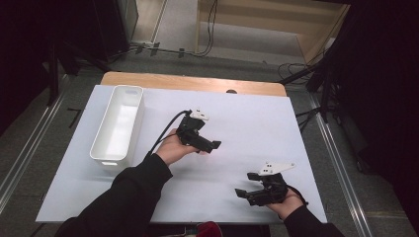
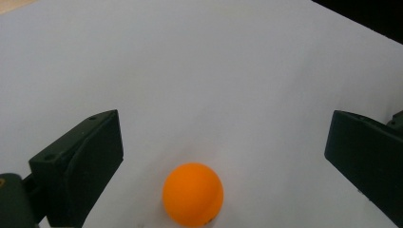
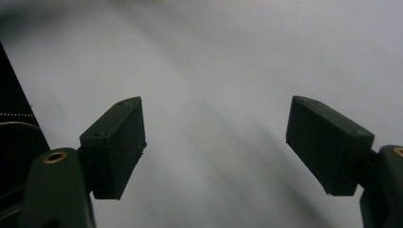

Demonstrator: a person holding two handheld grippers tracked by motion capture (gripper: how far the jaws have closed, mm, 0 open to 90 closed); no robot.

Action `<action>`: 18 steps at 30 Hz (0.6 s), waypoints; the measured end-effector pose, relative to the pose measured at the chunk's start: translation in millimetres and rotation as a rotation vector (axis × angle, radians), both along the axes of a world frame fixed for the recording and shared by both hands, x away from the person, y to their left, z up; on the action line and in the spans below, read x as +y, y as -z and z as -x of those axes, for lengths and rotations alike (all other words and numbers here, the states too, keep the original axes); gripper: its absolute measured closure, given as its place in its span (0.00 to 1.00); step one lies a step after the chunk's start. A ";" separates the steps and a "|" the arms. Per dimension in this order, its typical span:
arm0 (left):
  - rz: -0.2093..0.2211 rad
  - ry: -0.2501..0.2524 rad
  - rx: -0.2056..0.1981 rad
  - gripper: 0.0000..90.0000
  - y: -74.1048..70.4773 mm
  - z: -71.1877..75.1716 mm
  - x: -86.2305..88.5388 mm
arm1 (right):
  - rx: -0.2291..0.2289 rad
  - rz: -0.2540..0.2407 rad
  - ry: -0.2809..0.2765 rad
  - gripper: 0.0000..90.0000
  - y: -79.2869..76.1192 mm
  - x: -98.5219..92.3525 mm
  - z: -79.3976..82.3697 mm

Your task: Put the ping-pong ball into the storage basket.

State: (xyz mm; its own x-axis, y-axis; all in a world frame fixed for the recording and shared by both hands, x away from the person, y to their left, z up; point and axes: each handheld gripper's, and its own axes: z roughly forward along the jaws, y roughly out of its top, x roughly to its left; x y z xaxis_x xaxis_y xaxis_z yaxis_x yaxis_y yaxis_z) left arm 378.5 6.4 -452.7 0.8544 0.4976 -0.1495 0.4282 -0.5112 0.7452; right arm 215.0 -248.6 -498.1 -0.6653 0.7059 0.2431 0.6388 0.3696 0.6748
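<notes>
Orange ball (image 2: 193,193) between wide-apart jaws of left gripper (image 2: 223,161); right gripper (image 3: 216,142) likewise agape.

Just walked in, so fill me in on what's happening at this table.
A person is working at a white table with a two-jaw gripper in each hand. The left gripper is open and poised over an orange ball, which lies on the table between the jaws, not yet gripped. The right gripper is open too, with bare table between its jaws, held near the table's front edge. A white bin stands on the person's left side of the table with nothing visible inside.
</notes>
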 end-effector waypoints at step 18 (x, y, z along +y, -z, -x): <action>0.025 -0.020 -0.008 0.00 14.3 -4.2 0.1 | -0.002 0.000 -0.005 0.22 -0.2 -0.5 1.2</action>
